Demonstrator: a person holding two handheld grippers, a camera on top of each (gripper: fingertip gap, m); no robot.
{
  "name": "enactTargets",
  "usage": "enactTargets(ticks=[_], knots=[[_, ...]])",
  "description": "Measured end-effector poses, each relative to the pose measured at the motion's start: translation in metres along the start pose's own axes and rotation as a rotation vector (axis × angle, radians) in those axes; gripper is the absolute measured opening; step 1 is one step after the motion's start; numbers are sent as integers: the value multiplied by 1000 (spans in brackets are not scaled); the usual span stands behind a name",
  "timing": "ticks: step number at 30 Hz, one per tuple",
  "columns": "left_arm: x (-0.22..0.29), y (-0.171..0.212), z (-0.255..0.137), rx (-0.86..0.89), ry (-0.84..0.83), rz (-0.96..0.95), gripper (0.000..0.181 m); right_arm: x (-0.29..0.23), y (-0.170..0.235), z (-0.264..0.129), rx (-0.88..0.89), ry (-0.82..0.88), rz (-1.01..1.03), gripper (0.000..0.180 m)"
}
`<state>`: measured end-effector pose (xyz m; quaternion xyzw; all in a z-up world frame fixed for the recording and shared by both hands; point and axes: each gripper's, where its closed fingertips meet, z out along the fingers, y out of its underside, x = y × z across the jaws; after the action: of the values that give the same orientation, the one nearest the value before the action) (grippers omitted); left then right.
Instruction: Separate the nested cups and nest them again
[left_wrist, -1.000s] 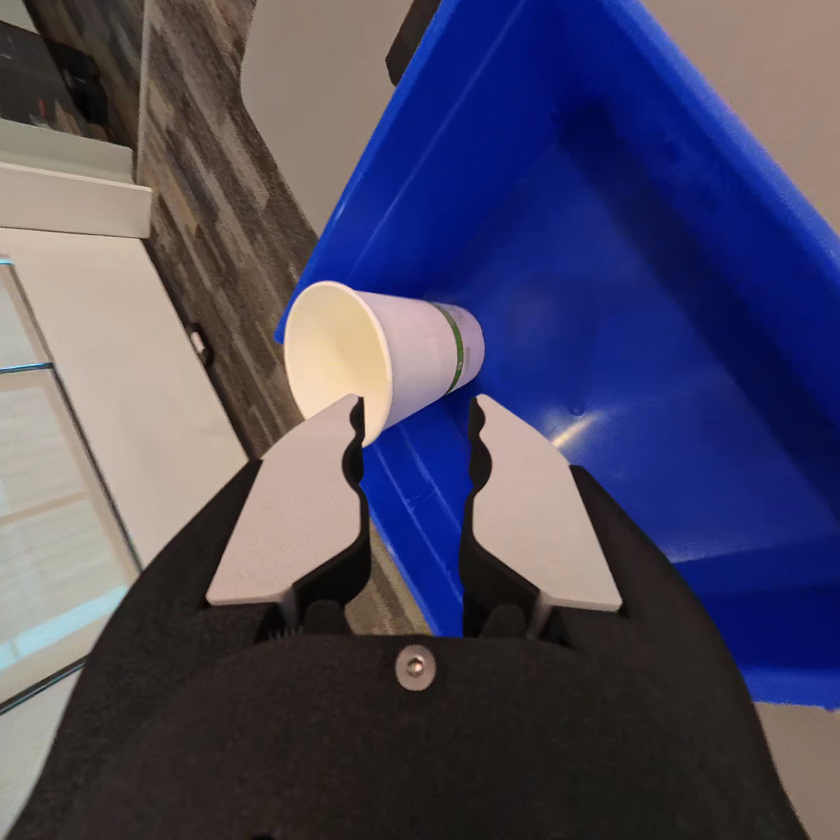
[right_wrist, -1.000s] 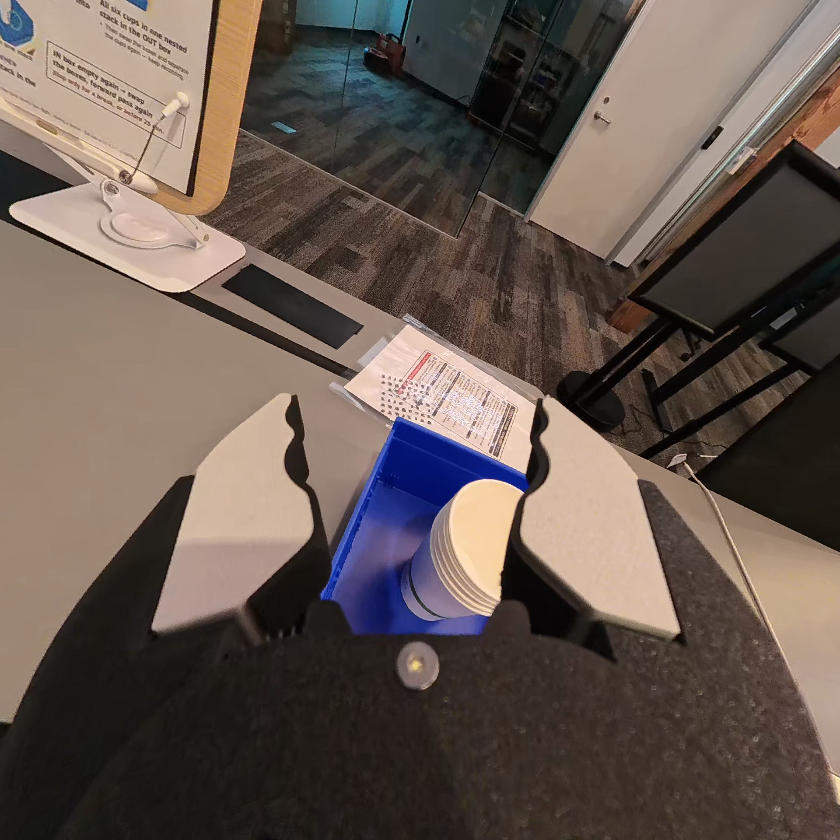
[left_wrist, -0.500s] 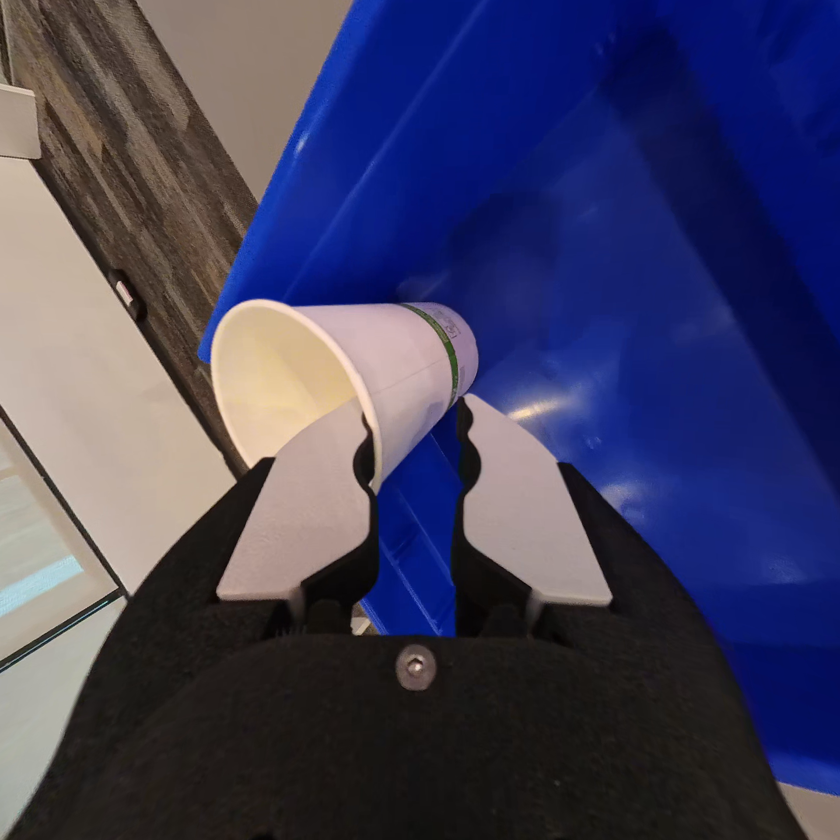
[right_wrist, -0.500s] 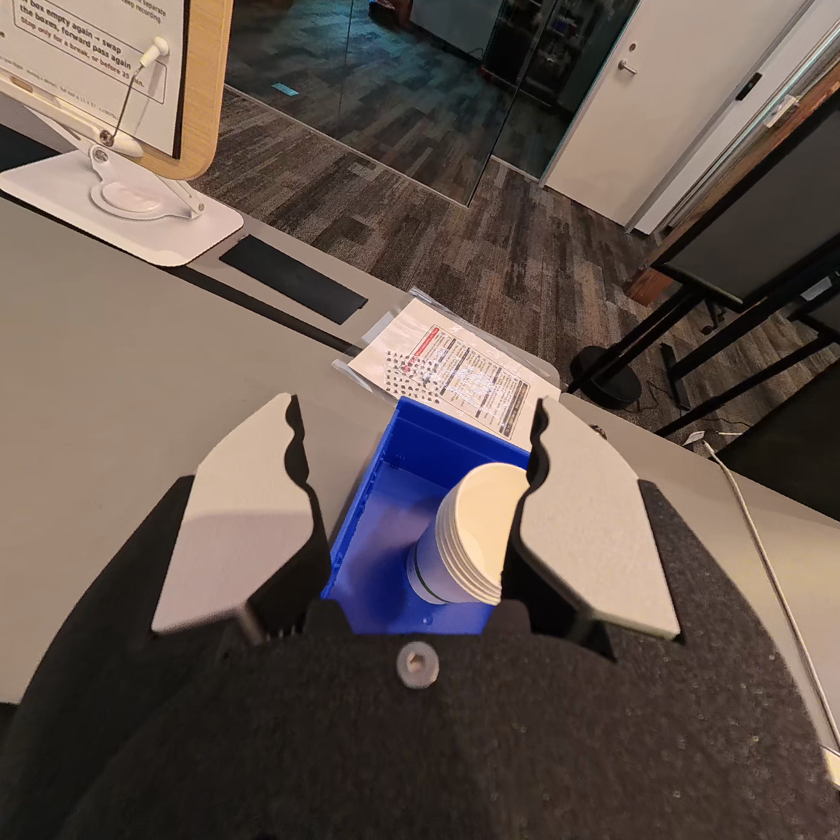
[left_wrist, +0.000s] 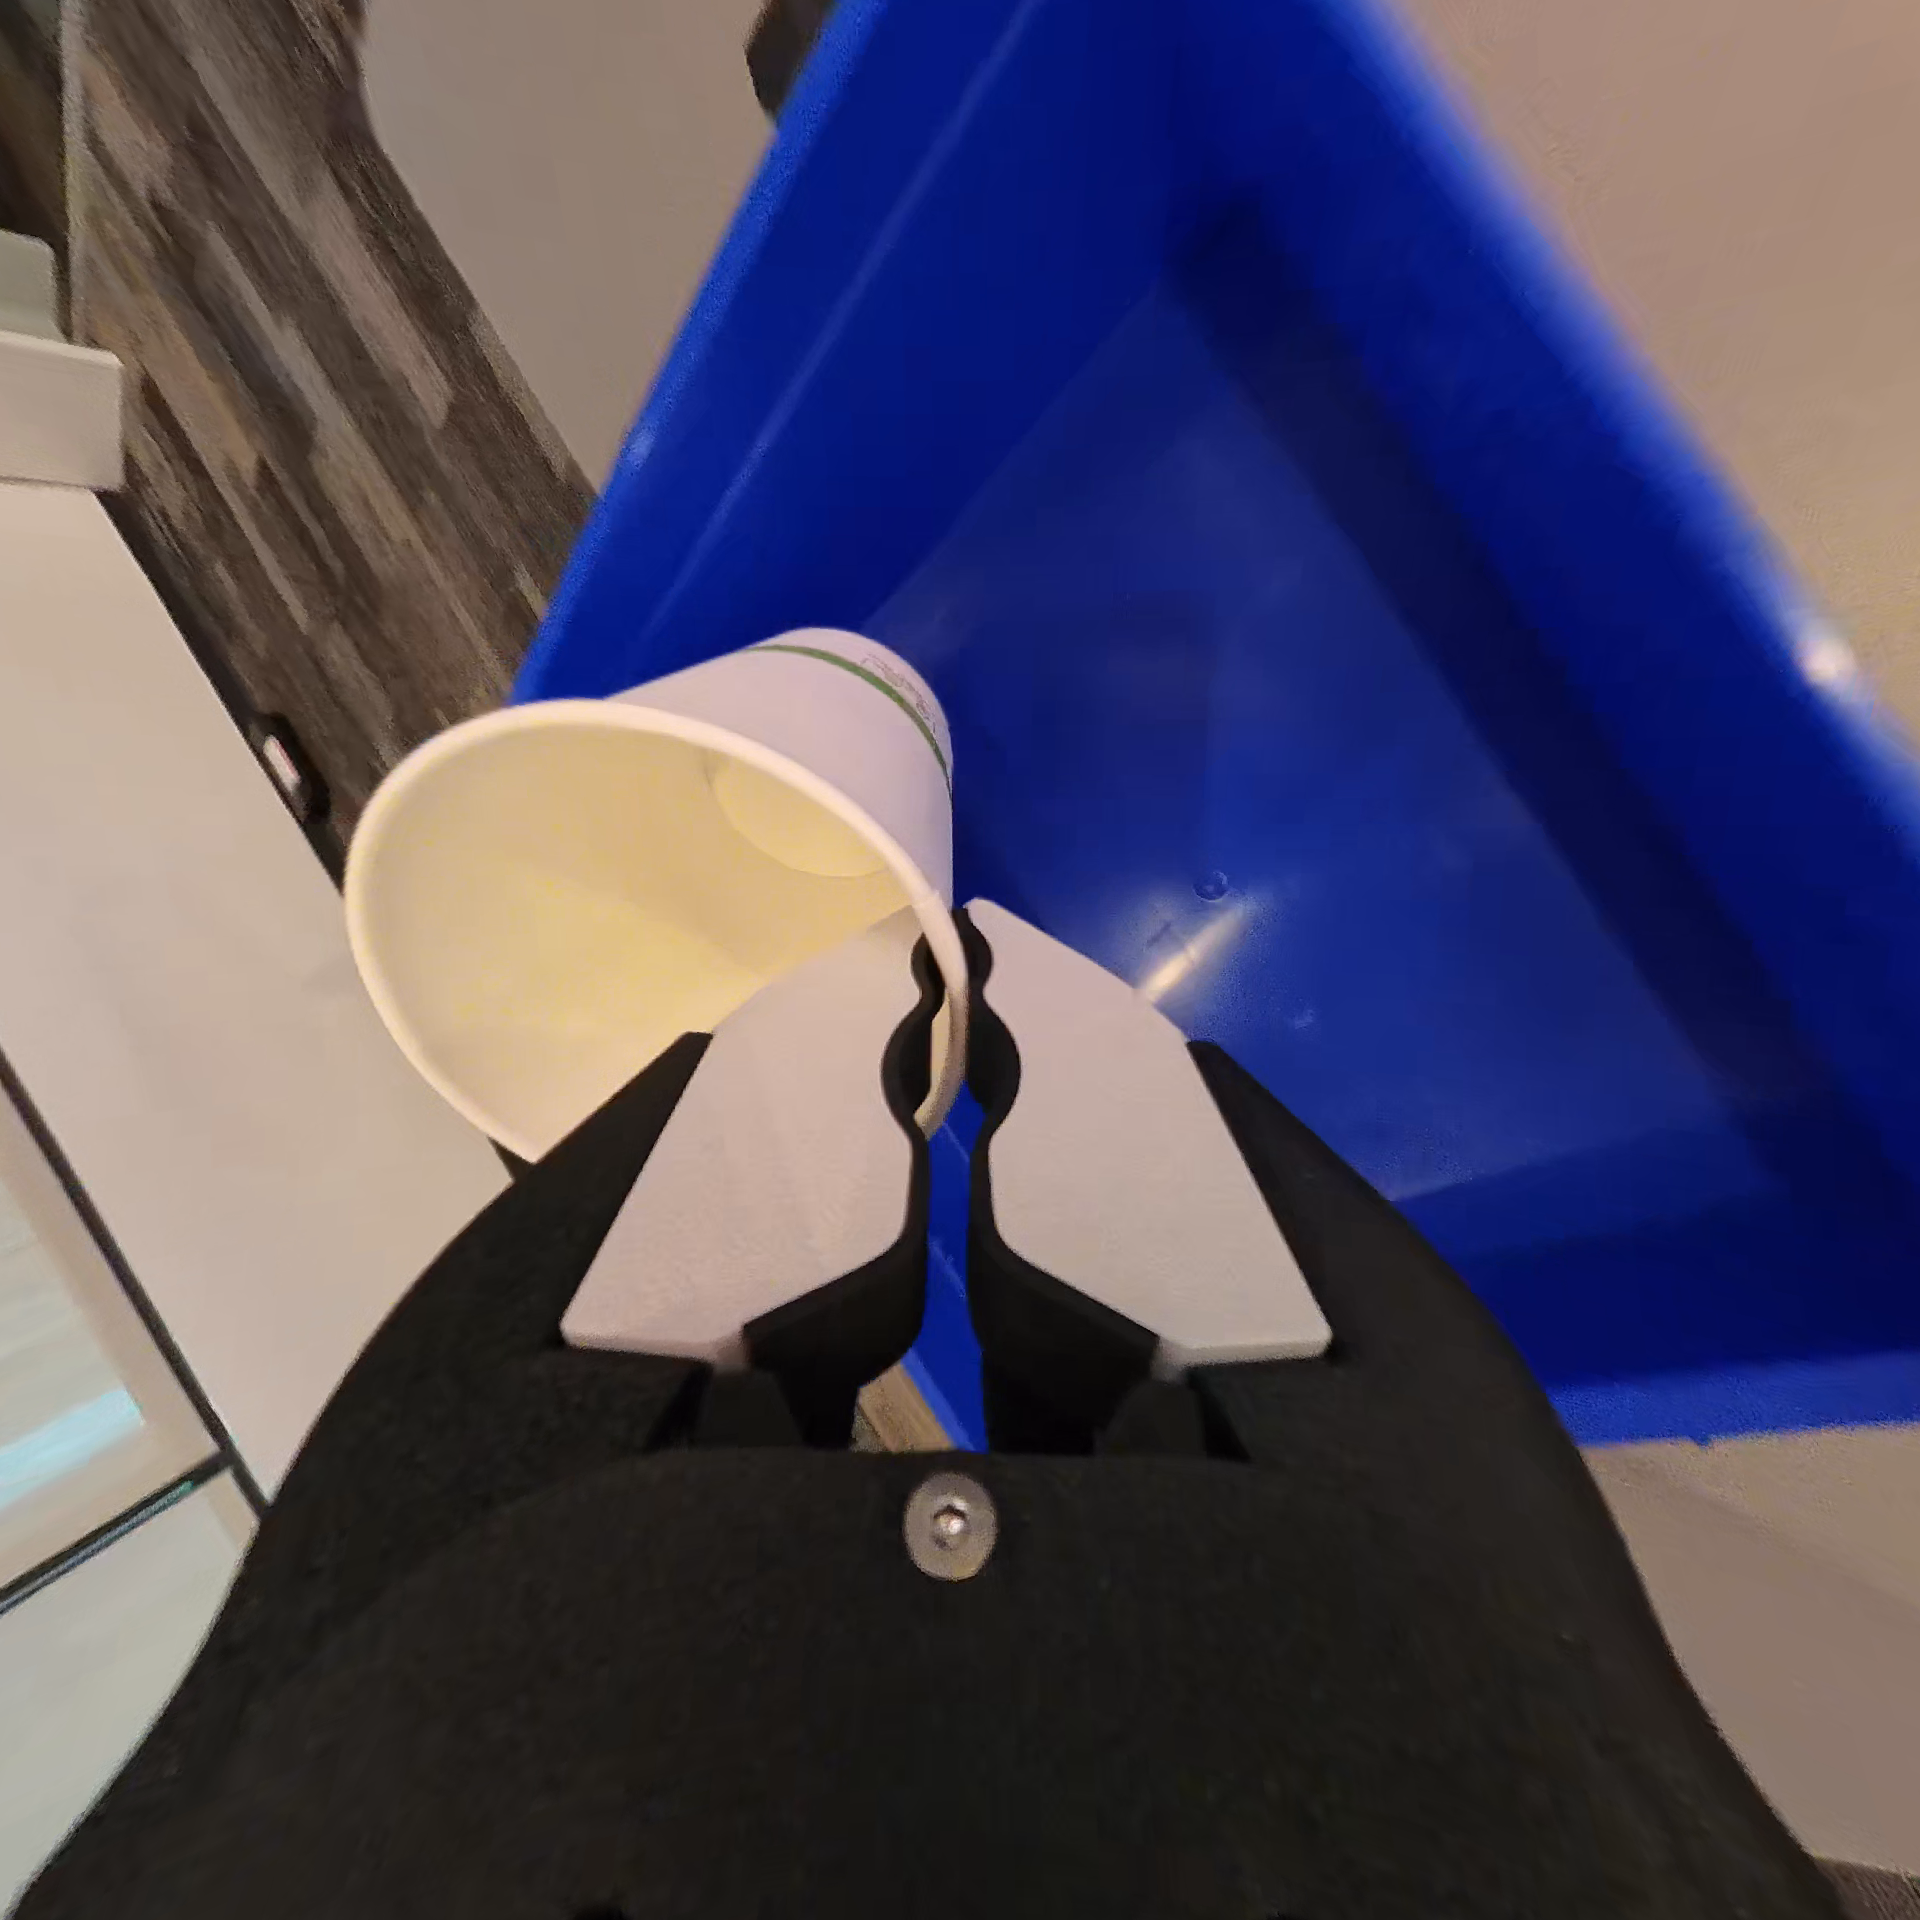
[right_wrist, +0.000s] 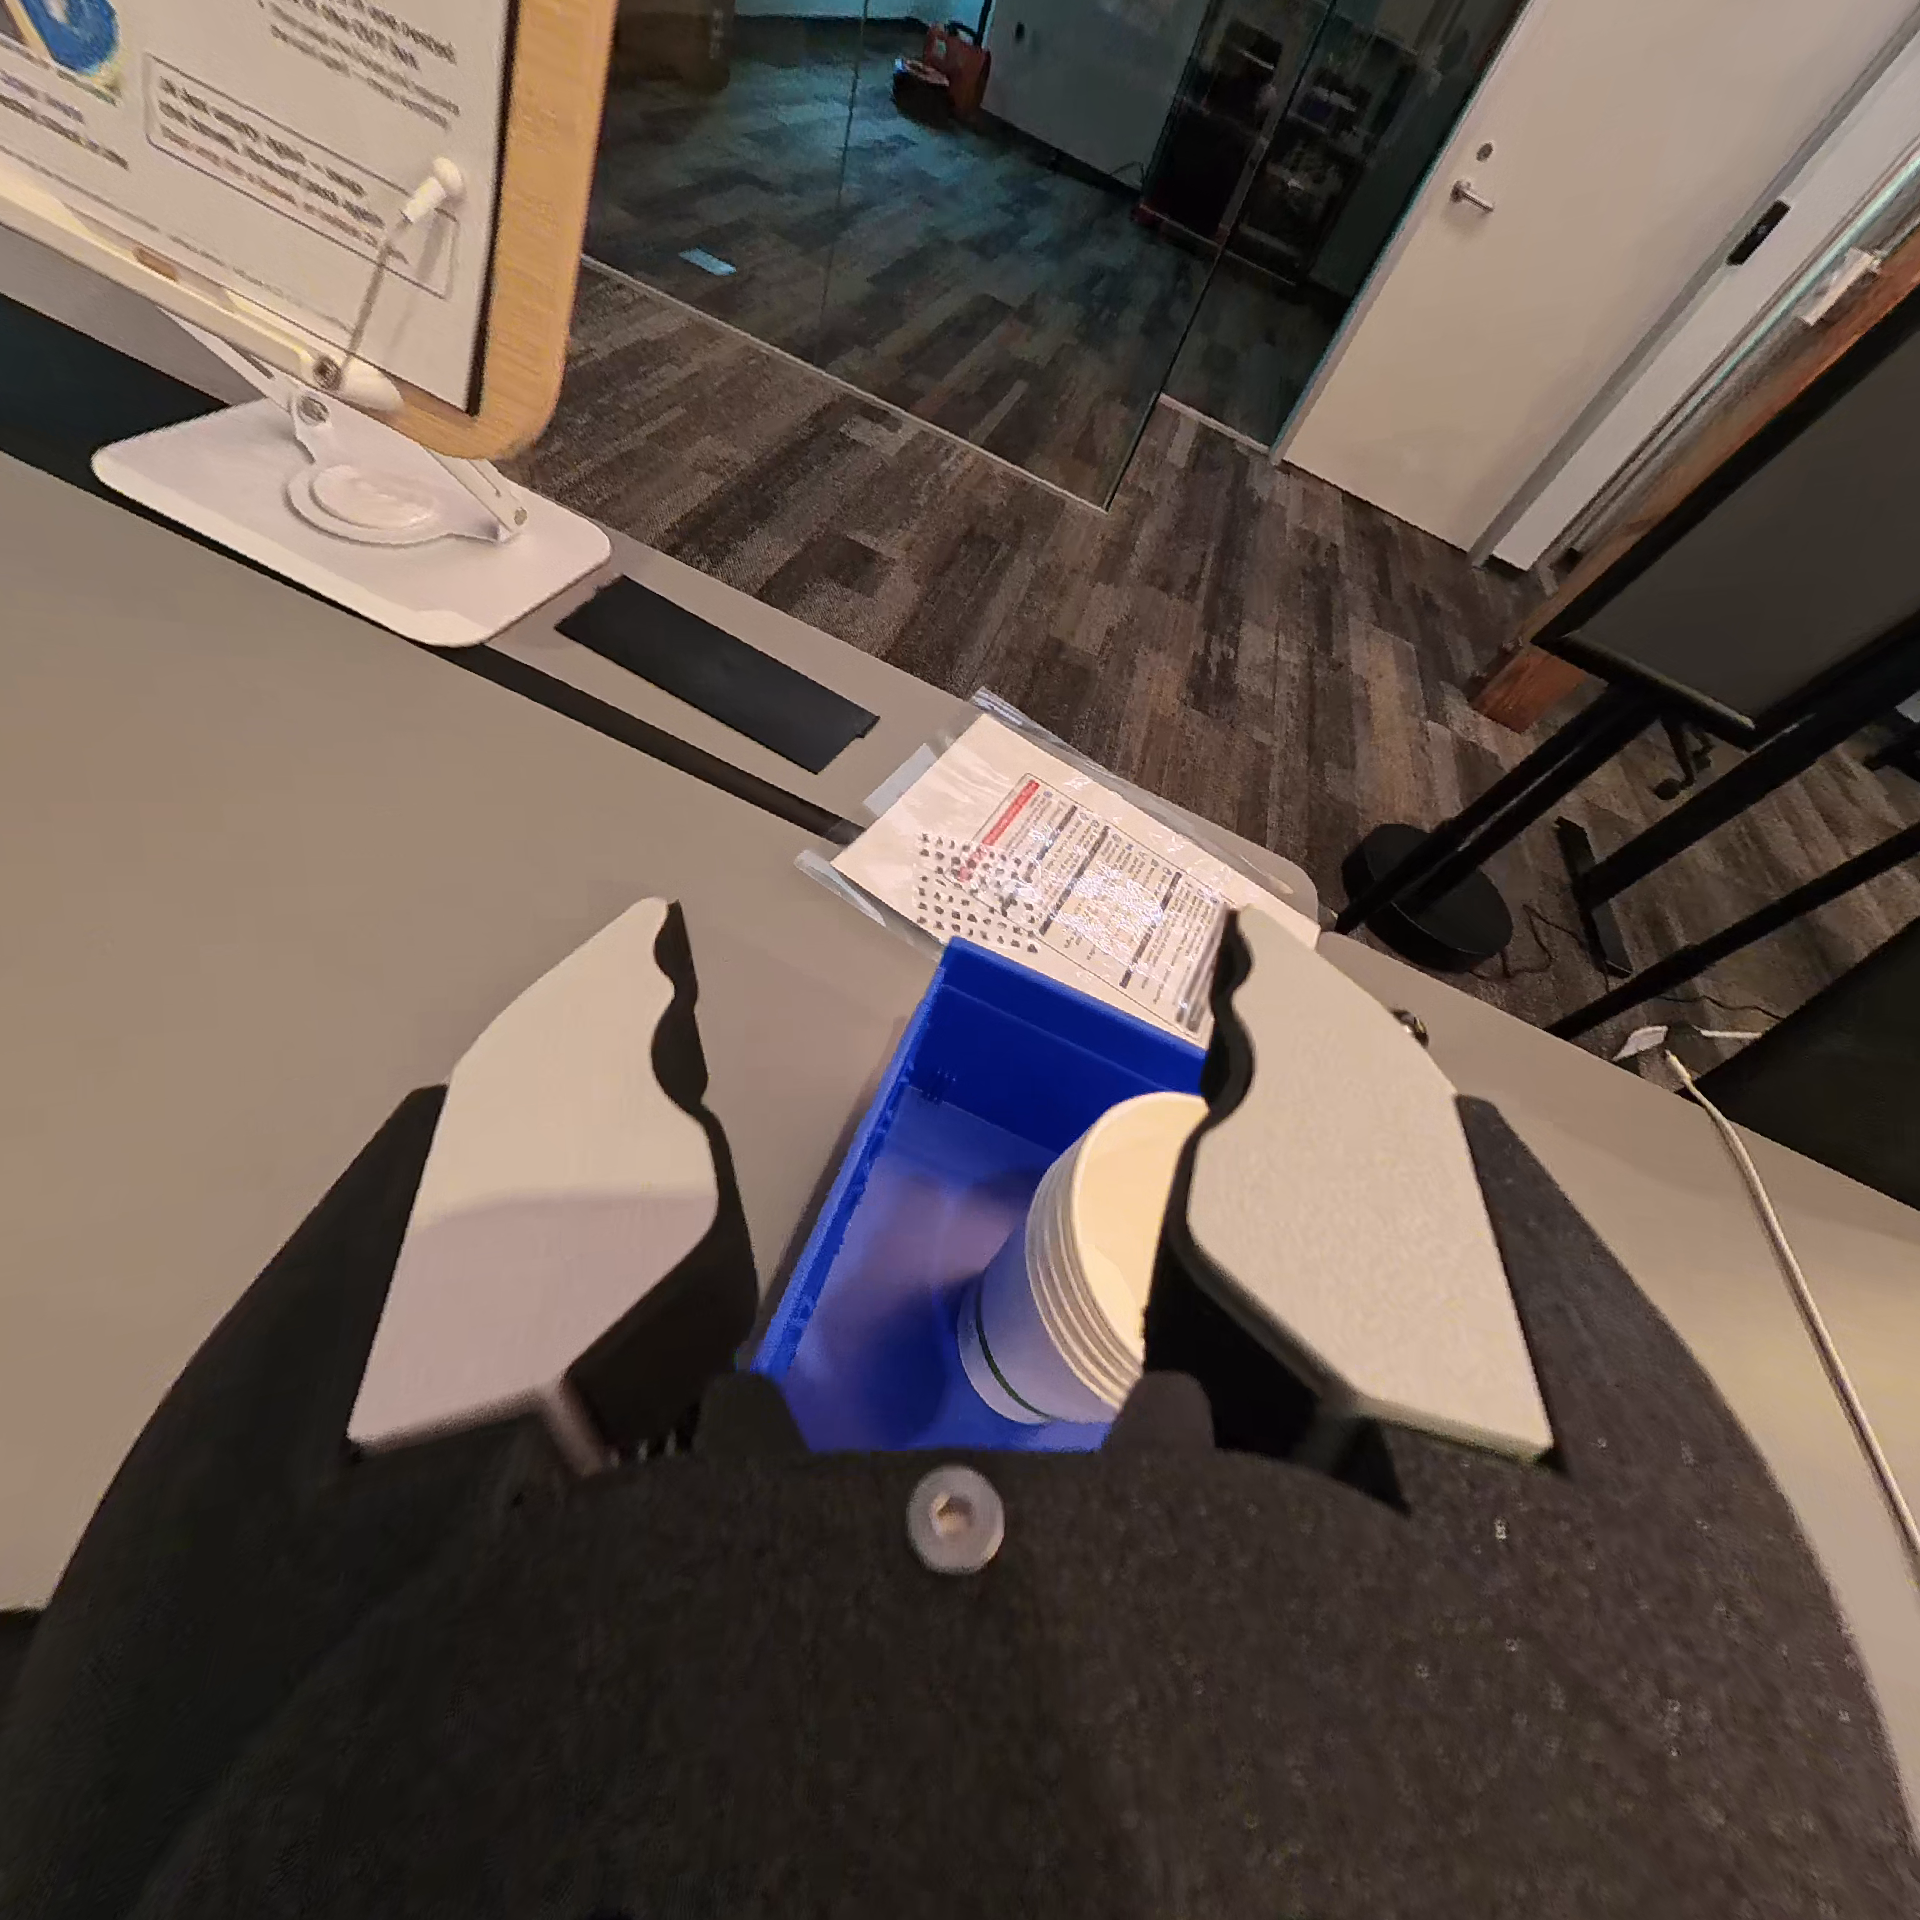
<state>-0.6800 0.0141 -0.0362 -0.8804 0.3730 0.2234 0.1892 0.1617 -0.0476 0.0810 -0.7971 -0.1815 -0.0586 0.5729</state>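
Now a single cup is pinched by its rim in the left tool, at ten o'clock over the blue bin, likely for dropping in; the right tool is spread wide, empty, above the stacked cups.

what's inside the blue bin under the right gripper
A nested stack of white paper cups stands in the blue bin, rims layered. The gripper's fingers hide the stack's right side and that part of the bin.
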Motion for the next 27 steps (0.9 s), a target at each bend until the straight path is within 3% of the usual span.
enactTargets(ticks=[5, 12, 16, 19, 27], knots=[[17, -51, -90, 248, 12, 61, 0, -33, -33, -1, 121, -108, -37, 94], [145, -154, -208, 582, 148, 347, 0, -163, -105, -14, 361, -534, -161, 93], [221, -192, -236, 648, 200, 496, 0, -264, -128, -30, 427, -768, -298, 93], [265, -210, -247, 673, 223, 585, 0, -325, -132, -34, 446, -829, -411, 93], [330, -220, -265, 684, 295, 780, 0, -393, -107, -24, 421, -897, -594, 100]])
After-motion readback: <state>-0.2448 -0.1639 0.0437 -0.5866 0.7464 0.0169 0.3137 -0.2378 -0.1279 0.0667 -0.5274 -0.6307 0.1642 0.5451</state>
